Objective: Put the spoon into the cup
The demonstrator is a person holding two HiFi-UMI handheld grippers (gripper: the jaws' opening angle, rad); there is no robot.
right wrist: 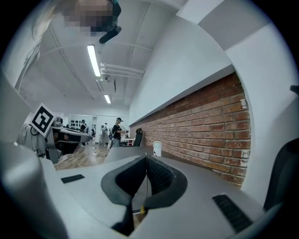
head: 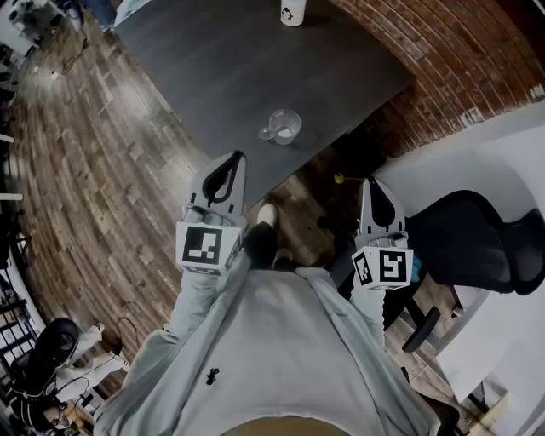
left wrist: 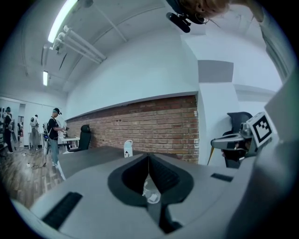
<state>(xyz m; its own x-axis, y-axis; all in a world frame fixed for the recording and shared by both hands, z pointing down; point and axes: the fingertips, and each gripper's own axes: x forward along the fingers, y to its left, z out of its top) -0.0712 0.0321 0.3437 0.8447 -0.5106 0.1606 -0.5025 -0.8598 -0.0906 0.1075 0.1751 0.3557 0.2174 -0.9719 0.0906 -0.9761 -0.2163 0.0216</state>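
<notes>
Dark grey rectangular table (head: pixel 238 77) on worn brown wood-plank floor (head: pixel 94 170). Red brick wall (head: pixel 443 43) along the table's far side, white plaster above. Black swivel office chair (head: pixel 477 243) beside white square pillar (left wrist: pixel 215 121). Long fluorescent tube light (right wrist: pixel 94 60) lit on white ceiling (right wrist: pixel 140 51).

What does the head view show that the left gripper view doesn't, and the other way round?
Only the head view: the person's shoe and the marker cube on the left gripper. Only the left gripper view: ceiling lights and people standing far off. Both: the glass cup, the white container, the dark table, the right gripper and the black chair.
</notes>
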